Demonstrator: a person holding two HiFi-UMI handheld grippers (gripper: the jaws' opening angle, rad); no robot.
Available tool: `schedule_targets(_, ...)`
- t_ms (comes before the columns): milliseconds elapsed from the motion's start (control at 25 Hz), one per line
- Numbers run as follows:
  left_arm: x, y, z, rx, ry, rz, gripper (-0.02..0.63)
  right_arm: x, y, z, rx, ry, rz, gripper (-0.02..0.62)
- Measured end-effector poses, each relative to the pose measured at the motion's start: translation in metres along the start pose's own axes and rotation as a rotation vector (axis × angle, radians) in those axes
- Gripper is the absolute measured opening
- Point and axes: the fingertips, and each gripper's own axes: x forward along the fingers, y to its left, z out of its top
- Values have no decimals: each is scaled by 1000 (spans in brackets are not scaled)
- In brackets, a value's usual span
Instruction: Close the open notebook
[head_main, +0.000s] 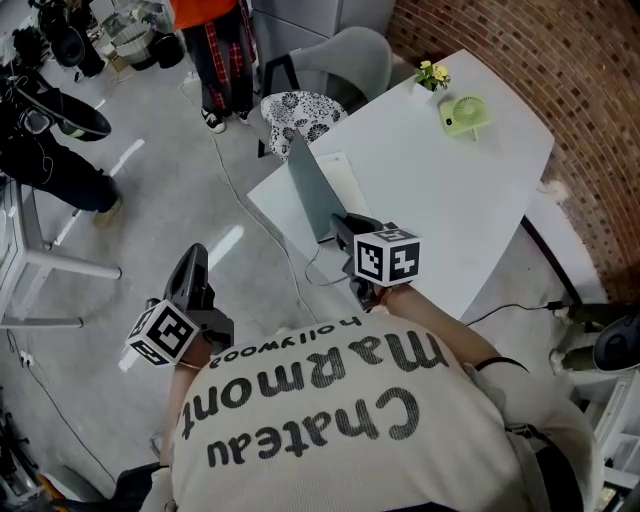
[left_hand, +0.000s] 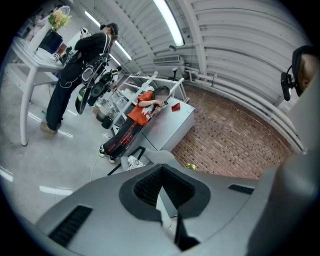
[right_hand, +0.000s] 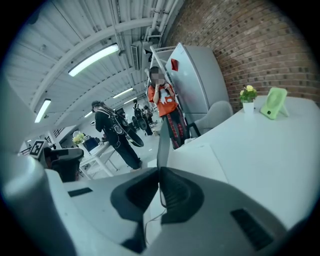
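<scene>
A brick-walled workshop with a pale grey concrete floor (head_main: 150, 200) surrounds a white tabletop (head_main: 450, 200). At its near left edge the right gripper (head_main: 342, 228) (right_hand: 159, 172) has its jaws pinched together on the lower near edge of the raised cover of a thin grey notebook (head_main: 308, 185) (right_hand: 163, 142). The cover stands almost upright and is seen edge-on from the right gripper view, so its inner face cannot be made out. The notebook's pale lower half lies flat on the tabletop, just inside the edge. A thin cable (head_main: 320, 270) loops off that edge below the gripper.

The left gripper (head_main: 192, 262) (left_hand: 161, 170) hangs over the floor, well apart from the tabletop, jaws closed on nothing. The wearer's printed beige shirt (head_main: 340, 400) blocks the lower head view.

The tabletop beyond the notebook is bare up to a small green desk fan (head_main: 465, 115) (right_hand: 274, 102) and a little pot of yellow flowers (head_main: 433, 75) (right_hand: 248, 95) near the far corner. A grey moulded chair (head_main: 345, 60) stands at the far side.
</scene>
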Motion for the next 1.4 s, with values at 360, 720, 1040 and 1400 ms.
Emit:
schedule_targets(360, -2, -2, -3, -8, -7, 9, 2, -5, -20, -4, 46, -6, -22, 14)
schedule_targets(720, -3, 3, -8, -22, -12, 26, 2, -5, -38, -9, 101, -9, -46, 15)
schedule_targets(1040, -4, 2, -8, -25, -7, 30, 2, -6, -51, -13, 133, -5, -89, 16)
schedule_targets(1400, -4, 3, -9, -30, -8, 29, 2, -4, -65, -21, 155, 15, -145, 15)
